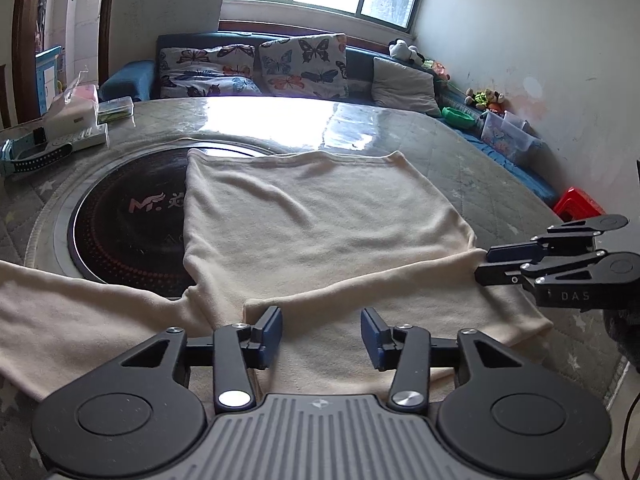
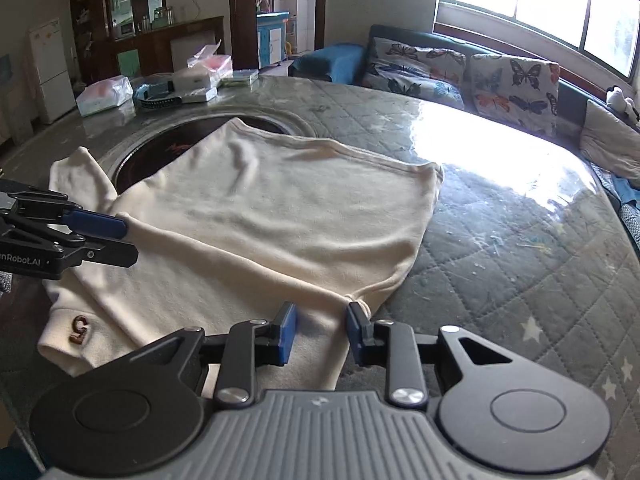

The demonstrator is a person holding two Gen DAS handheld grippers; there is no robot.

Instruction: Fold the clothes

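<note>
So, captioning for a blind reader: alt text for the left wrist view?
A cream sweater lies spread on a quilted table, one sleeve folded across it. The open left gripper hovers over it; the right gripper is at the sleeve's right end.

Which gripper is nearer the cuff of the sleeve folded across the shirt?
Left. The left gripper sits right at the folded sleeve's cuff; the right gripper is at that sleeve's shoulder end.

"DAS" on right gripper (image 1: 486,266) body. "enRobot.AI", cut at frame edge, on left gripper (image 2: 130,240). "MF." logo on round hotplate (image 1: 120,232). Brown "5" on sweater (image 2: 256,220) cuff.
</note>
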